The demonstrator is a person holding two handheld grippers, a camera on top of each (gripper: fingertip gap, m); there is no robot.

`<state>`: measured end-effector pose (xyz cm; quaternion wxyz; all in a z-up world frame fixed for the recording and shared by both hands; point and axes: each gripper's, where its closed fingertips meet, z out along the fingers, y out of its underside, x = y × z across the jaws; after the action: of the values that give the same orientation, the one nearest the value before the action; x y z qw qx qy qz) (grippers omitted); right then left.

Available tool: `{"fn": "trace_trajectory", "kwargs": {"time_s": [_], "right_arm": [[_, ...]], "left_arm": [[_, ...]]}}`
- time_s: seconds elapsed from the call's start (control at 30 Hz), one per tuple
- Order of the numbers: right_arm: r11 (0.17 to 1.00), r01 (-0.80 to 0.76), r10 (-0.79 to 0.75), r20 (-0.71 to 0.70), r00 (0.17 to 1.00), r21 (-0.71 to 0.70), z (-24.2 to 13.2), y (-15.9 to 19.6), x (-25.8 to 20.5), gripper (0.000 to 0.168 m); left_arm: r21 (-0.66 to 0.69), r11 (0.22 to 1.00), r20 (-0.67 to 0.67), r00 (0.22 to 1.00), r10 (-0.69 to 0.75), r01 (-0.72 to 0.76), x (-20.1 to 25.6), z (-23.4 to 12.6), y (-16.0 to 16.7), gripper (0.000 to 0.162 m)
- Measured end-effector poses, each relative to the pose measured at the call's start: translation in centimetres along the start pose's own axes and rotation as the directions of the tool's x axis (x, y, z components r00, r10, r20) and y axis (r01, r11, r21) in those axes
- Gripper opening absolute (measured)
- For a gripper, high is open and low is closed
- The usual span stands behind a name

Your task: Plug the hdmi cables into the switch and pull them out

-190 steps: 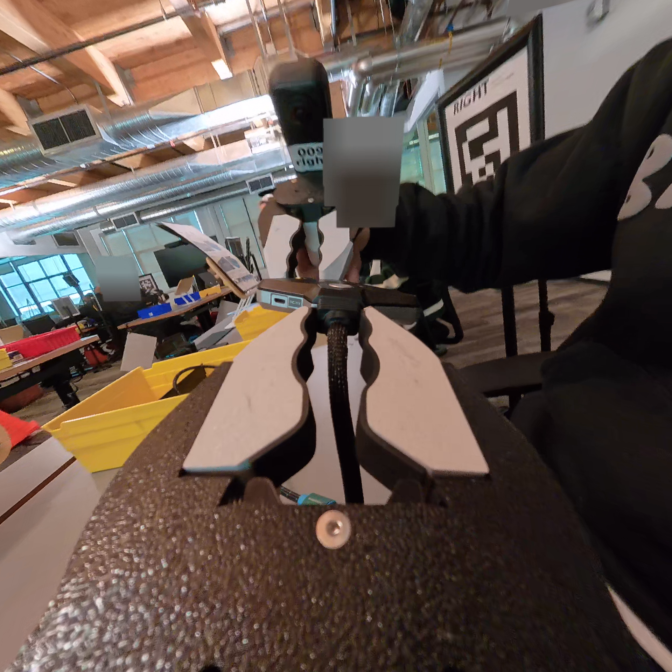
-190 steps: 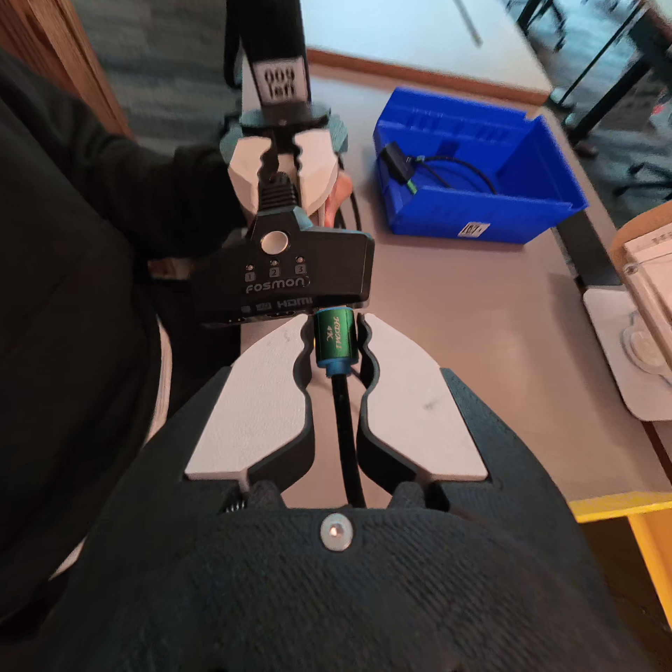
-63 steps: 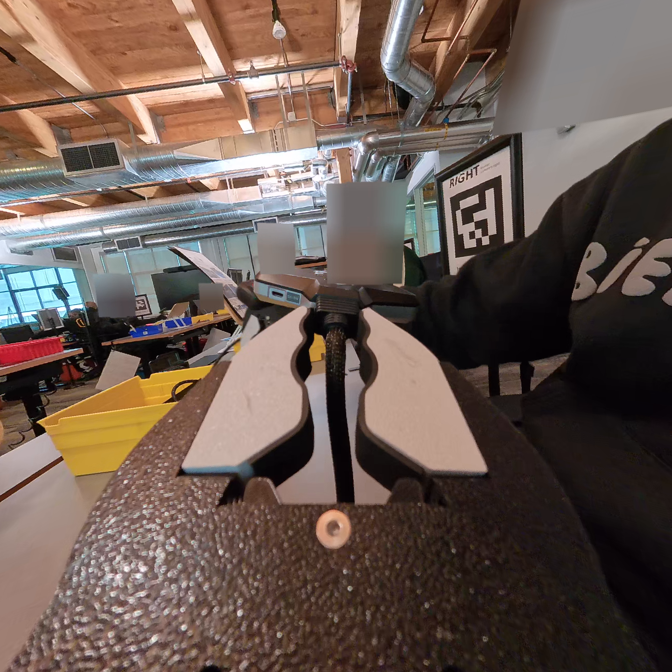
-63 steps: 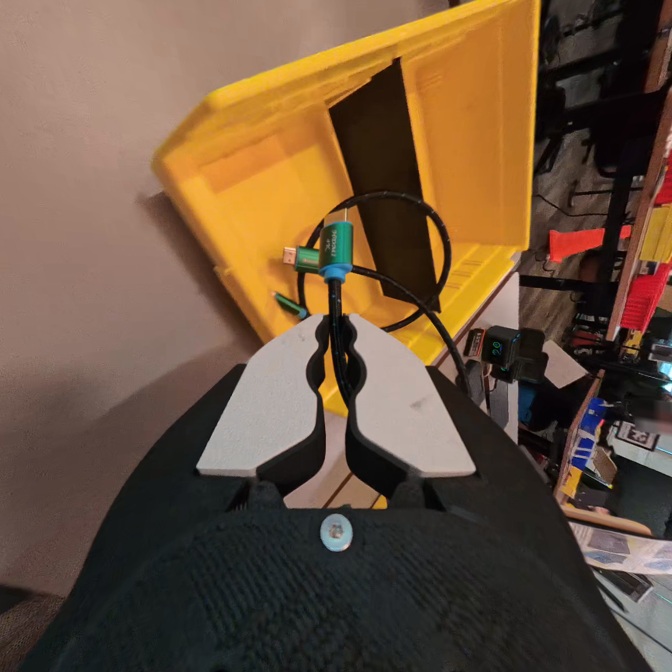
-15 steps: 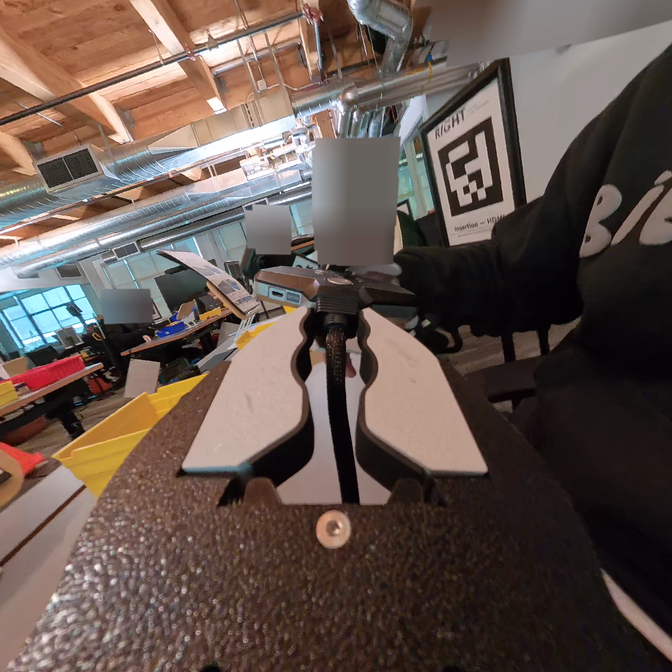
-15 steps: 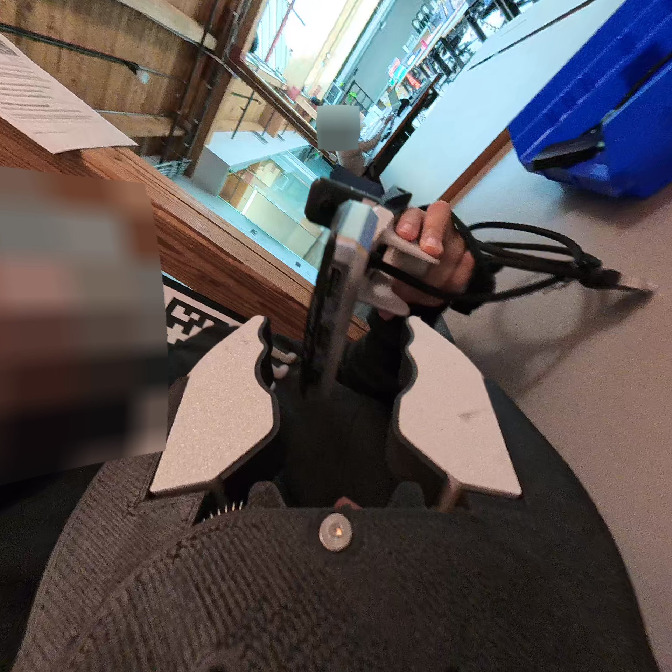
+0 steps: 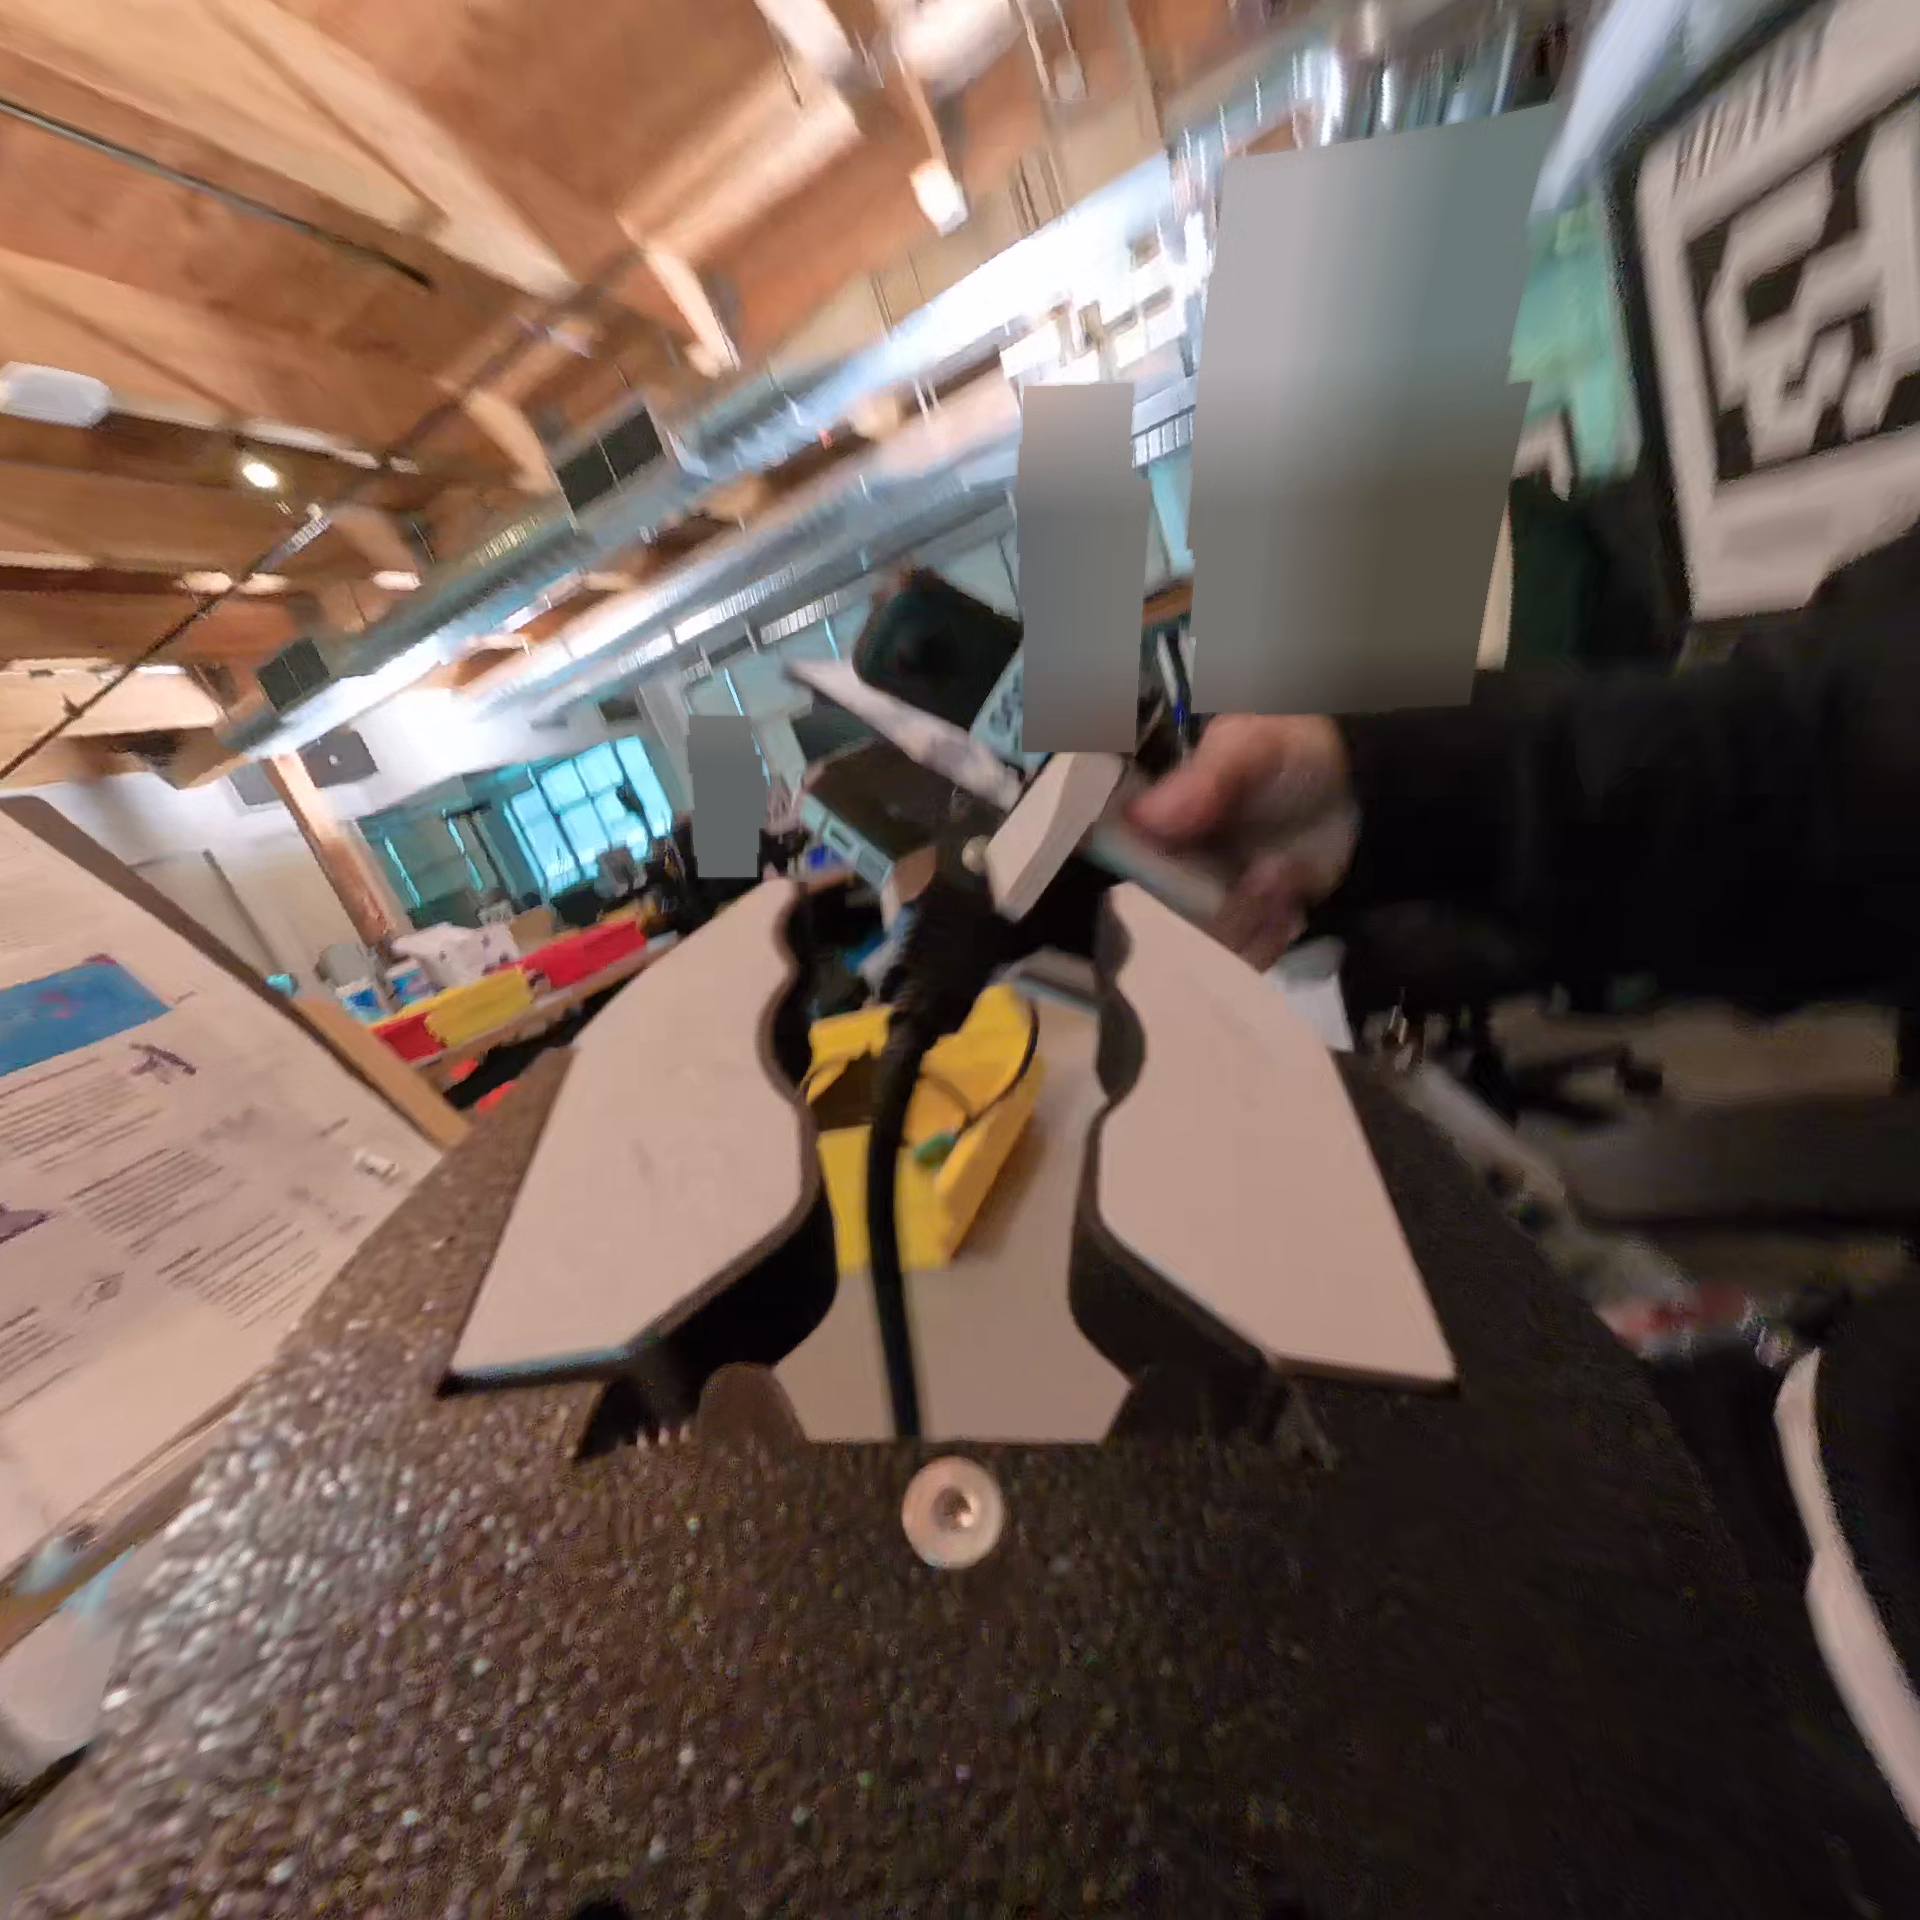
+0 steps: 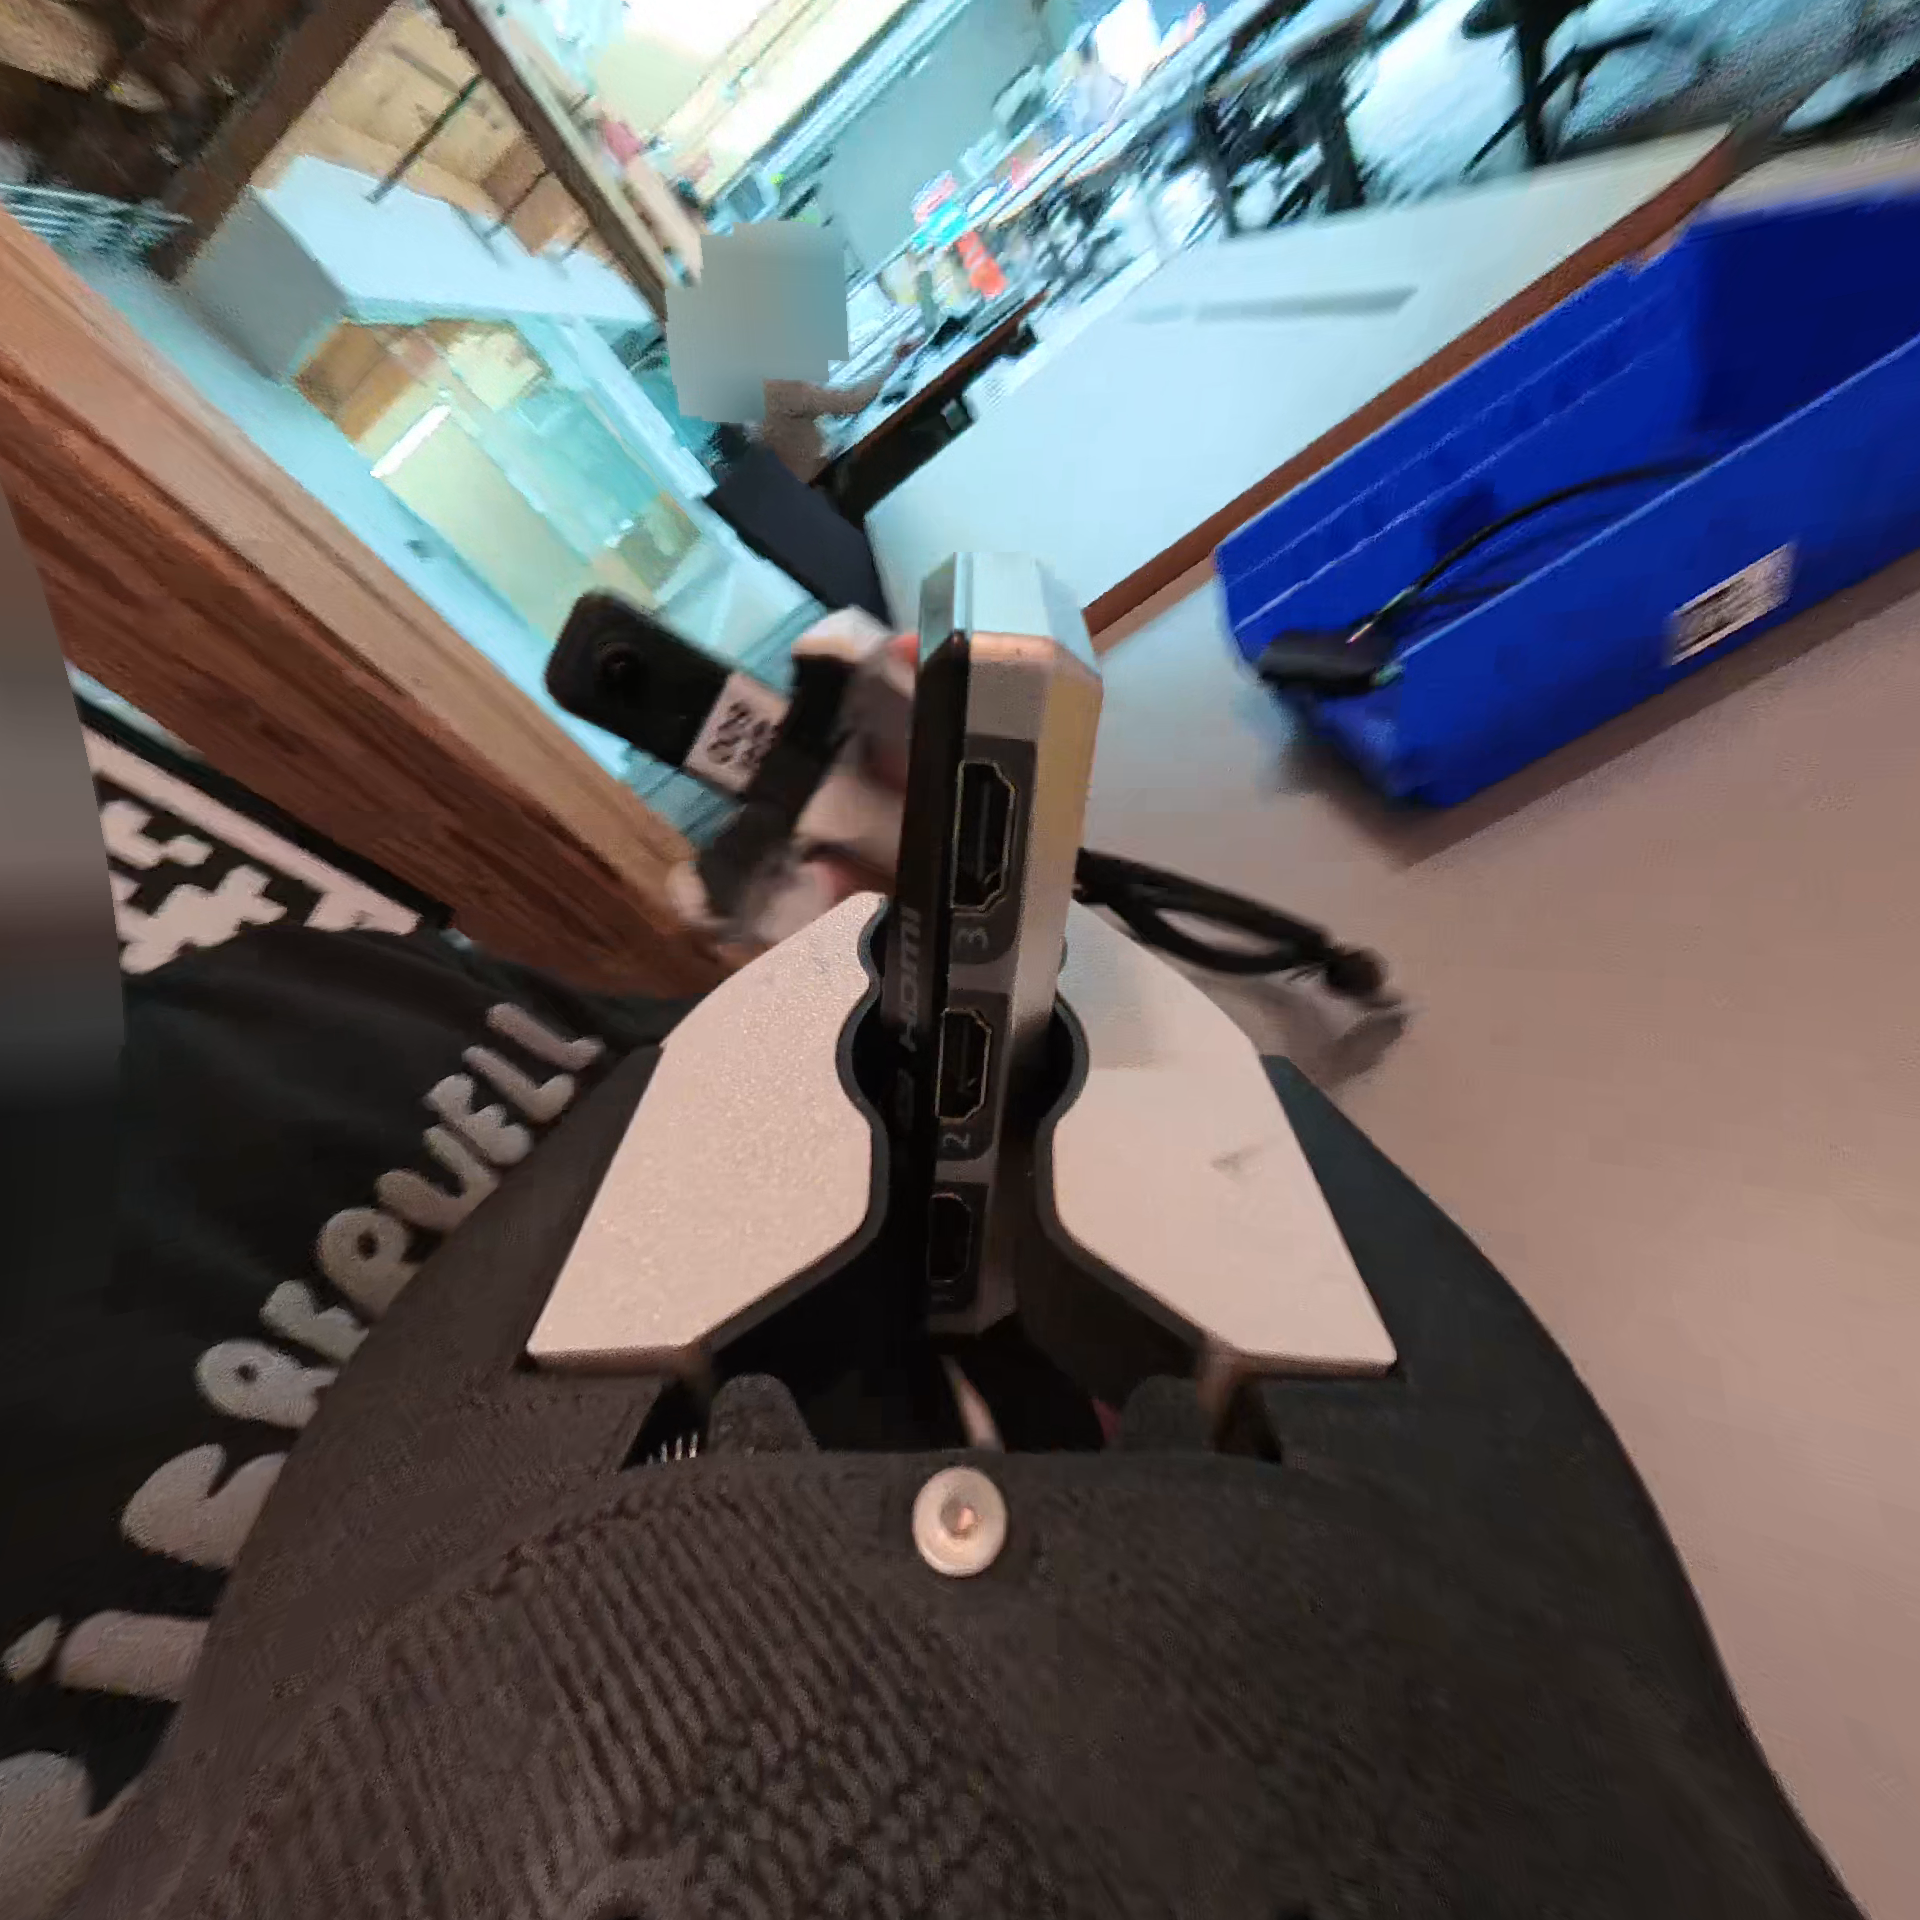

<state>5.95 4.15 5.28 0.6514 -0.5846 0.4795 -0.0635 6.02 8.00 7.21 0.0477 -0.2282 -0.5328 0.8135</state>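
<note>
Grey tabletop (image 8: pixel 1558 1091), one. Two bins: a blue bin (image 8: pixel 1621 436) towards the far right edge with one thin lead (image 8: pixel 1507 525) in it, and a yellow bin (image 7: pixel 977 1143) near the far edge in the left wrist view, holding a small green thing (image 7: pixel 932 1146), perhaps a plug, too blurred to be sure.

Two claws. Right claw (image 8: pixel 971 925) clamped on the switch (image 8: pixel 997 727), one finger pressing each flat face, held up off the tabletop. Left claw (image 7: pixel 951 914) spread wide, gripping nothing, with one black cable (image 7: pixel 891 1195) running up through the gap clear of both fingers.

One switch: a slim slab, black front, silver-grey back, stood on end and seen edge-on. Along that edge, three ports (image 8: pixel 982 831) in a row, gold-rimmed, numbered, all empty. Behind it on the tabletop, loops of the black cable.
</note>
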Motion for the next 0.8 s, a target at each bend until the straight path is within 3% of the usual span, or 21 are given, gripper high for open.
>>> {"fn": "trace_trajectory", "kwargs": {"time_s": [0.03,0.1,0.2,0.4,0.53,0.67,0.8], "right_arm": [[0.999,0.037,-0.036,-0.042,0.998,0.033,-1.2,-1.6,0.5,0.024],[0.99,0.124,-0.114,-0.138,0.984,0.067,-4.1,-5.0,1.6,0.024],[0.971,0.235,-0.208,-0.333,0.92,0.04,-9.3,-10.3,3.6,0.024],[0.914,0.373,-0.374,-0.684,0.626,-0.158,-19.1,-18.4,8.7,0.023],[0.894,0.306,-0.442,-0.75,0.493,-0.326,-23.4,-19.7,13.9,0.023],[0.897,0.175,-0.432,-0.729,0.53,-0.405,-24.9,-18.9,18.6,0.024],[0.873,0.103,-0.46,-0.733,0.501,-0.477,-25.3,-18.4,22.0,0.023]], "left_arm": [[0.057,0.998,0.016,0.999,-0.035,0.034,-0.2,-0.3,-1.5,0.06],[0.11,0.992,0.071,0.995,-0.071,0.063,-1.1,-1.2,-3.3,0.06],[0.056,0.997,0.138,0.989,-0.057,0.049,-2.6,-2.0,-2.6,0.06],[-0.038,0.987,0.177,0.973,-0.146,0.155,-4.7,-2.2,1.6,0.059],[-0.055,0.982,0.184,0.968,-0.168,0.181,-5.2,-2.1,3.0,0.056],[-0.081,0.976,0.189,0.964,-0.187,0.205,-5.6,-2.2,4.2,0.056],[-0.086,0.97,0.189,0.96,-0.208,0.227,-5.9,-2.4,5.0,0.055]]}}
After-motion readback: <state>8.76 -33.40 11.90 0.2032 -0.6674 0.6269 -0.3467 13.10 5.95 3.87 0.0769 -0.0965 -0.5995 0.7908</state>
